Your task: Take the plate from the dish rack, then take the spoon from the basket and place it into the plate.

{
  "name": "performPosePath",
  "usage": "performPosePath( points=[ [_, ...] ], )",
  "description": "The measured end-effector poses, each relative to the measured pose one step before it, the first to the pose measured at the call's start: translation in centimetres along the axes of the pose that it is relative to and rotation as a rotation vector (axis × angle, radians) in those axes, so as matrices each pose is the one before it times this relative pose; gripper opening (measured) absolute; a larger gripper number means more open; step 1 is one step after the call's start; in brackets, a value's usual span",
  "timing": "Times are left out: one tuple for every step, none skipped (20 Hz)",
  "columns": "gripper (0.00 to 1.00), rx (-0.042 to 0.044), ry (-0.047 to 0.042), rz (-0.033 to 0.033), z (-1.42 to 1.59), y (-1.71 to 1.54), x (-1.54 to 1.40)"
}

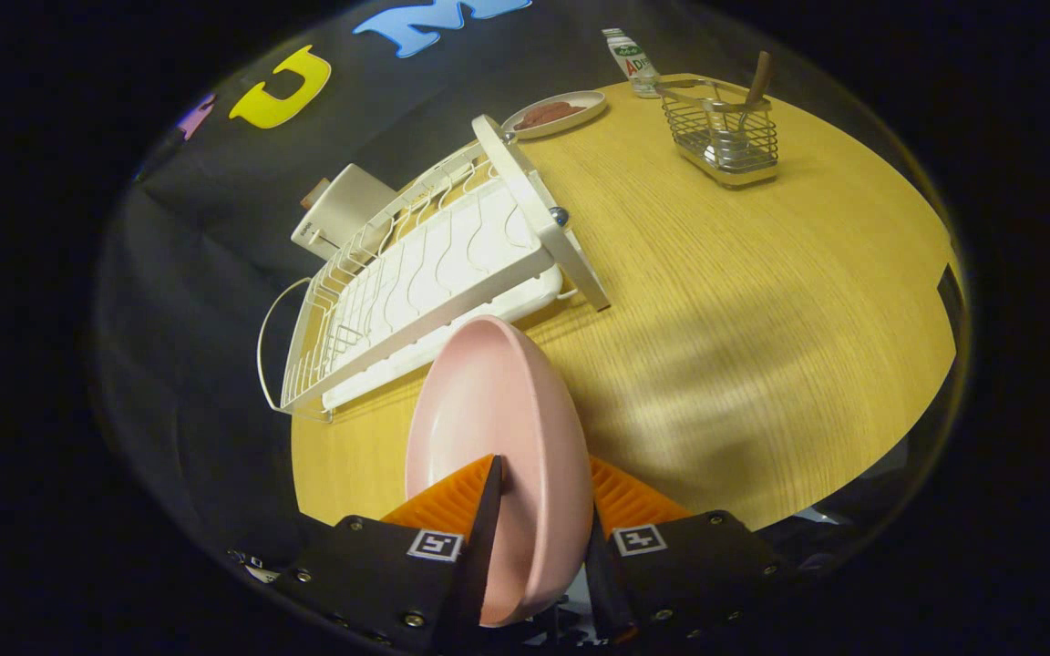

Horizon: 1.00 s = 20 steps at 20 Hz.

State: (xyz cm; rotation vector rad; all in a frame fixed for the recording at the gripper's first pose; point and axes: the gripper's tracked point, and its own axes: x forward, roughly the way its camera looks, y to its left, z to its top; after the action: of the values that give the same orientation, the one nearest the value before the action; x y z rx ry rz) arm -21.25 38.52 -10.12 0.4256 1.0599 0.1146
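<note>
A pink plate [498,410] stands on edge between my fingers, held above the wooden table [716,301]. My gripper [539,497] is shut on the plate's rim, one finger on each face. Beyond the plate and to its left lies the white dish rack [425,273], with no dishes in it. Far ahead to the right stands a wire basket [725,132] with a wooden-handled spoon [756,87] sticking up out of it.
A small dish [557,114] holding something reddish-brown sits at the table's far edge beside the rack's end. A bottle [632,59] stands behind the basket. A white box [343,210] rests behind the rack. Bare tabletop stretches between the plate and the basket.
</note>
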Motion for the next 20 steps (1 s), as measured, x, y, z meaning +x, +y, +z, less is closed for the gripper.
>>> performPosePath(
  points=[
    [0.58,-0.02715,0.00821,-0.03087,-0.201,-0.841,0.189],
    [0.62,-0.01532,0.00766,-0.01578,-0.205,-0.528,-0.244],
    [0.66,-0.00552,-0.00181,0.0021,0.1,-0.307,-0.156],
    [0.66,0.00359,-0.01373,0.00003,0.212,-0.232,-0.16],
    [0.66,0.00591,-0.02926,-0.00886,0.638,-0.388,-0.396],
    [0.66,0.00344,-0.03004,-0.00612,0.653,-0.312,-0.334],
    [0.66,-0.00016,-0.03186,-0.00892,0.908,-0.377,-0.542],
    [0.65,-0.00416,-0.04077,-0.00614,1.216,-0.366,-0.704],
    [0.66,-0.00509,-0.05383,-0.01225,1.527,-0.493,-0.755],
    [0.66,-0.00434,-0.05309,-0.01075,1.665,-0.483,-0.638],
    [0.65,-0.00393,-0.05041,-0.00974,1.629,-0.543,-0.383],
    [0.66,-0.00489,-0.05362,-0.01384,1.641,-0.64,-0.336],
    [0.65,-0.00506,-0.05382,-0.01498,1.89,-0.641,-0.177],
    [0.66,-0.00032,-0.04439,-0.01377,1.56,-0.631,0.071],
    [0.65,0.00401,-0.03645,-0.0113,1.396,-0.641,0.105],
    [0.65,0.00781,-0.03363,-0.01336,1.284,-0.745,0.24],
    [0.65,0.01056,-0.03025,-0.01681,1.327,-0.851,0.293],
    [0.65,0.01041,-0.02849,-0.01283,1.147,-0.669,0.499],
    [0.65,0.0091,-0.02584,-0.01779,0.984,-0.809,0.456],
    [0.65,0.00785,-0.01684,-0.01864,0.752,-0.764,0.601]
  ],
)
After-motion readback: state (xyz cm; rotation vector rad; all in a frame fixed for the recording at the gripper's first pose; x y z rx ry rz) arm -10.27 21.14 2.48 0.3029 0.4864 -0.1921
